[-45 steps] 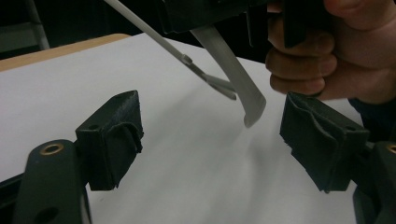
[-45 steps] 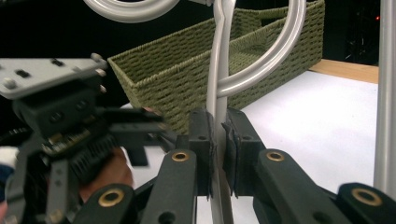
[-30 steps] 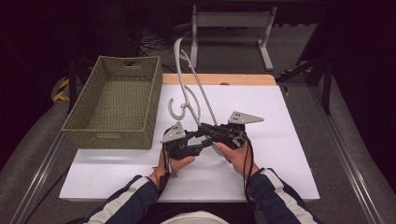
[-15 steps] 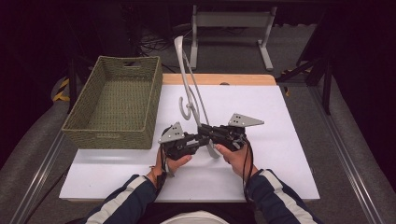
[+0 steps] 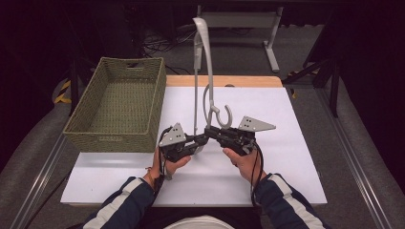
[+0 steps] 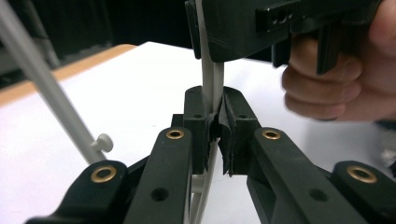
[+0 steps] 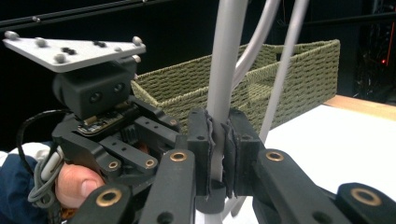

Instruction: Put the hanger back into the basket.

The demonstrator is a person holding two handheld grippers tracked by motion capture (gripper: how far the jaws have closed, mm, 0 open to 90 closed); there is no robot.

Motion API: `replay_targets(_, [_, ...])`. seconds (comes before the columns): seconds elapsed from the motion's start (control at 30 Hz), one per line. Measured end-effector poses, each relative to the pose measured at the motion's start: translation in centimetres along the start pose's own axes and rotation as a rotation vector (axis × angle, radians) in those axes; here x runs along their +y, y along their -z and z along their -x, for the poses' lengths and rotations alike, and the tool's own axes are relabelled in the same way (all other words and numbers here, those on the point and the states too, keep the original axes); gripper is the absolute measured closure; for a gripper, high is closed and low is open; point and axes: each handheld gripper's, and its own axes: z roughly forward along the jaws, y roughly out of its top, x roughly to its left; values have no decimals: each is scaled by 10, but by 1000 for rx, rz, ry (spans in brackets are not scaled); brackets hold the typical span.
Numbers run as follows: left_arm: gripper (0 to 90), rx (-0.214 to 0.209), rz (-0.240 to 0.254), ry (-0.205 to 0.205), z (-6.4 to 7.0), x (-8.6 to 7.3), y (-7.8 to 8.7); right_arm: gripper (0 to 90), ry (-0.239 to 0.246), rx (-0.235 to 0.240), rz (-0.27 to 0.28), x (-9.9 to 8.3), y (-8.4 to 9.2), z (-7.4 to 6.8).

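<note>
Grey plastic hanger [image 5: 204,71] stands upright, hook [image 5: 220,117] low.

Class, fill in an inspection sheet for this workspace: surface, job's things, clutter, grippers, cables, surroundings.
Surface: white table top, wooden strip at its far edge.
Job's things: grey plastic clothes hanger, held upright, hook low.
Clutter: empty woven basket at the left.
Grippers: left gripper has just closed on the hanger; right gripper shut on it too.
Cables: black cable trails along the right wrist.
Surroundings: dark floor, grey metal stand behind.
</note>
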Motion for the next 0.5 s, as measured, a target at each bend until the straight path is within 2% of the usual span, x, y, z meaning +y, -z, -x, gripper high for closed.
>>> replay_targets(0.1, [826,18,-21,-6,3,3,1,808,3,-10,-4,1,1,-1])
replay_targets(0.17, [826,28,-36,-27,3,4,1,792,13,-21,-6,1,2,-1])
replay_targets(0.33, [827,30,-51,-48,2,5,4,749,37,-45,-16,3,8,-2])
replay_targets(0.4, [828,33,-49,-37,1,5,6,701,36,-63,-19,3,13,0])
replay_targets(0.5, [829,44,-50,-25,0,5,7,687,50,-82,-26,3,23,3])
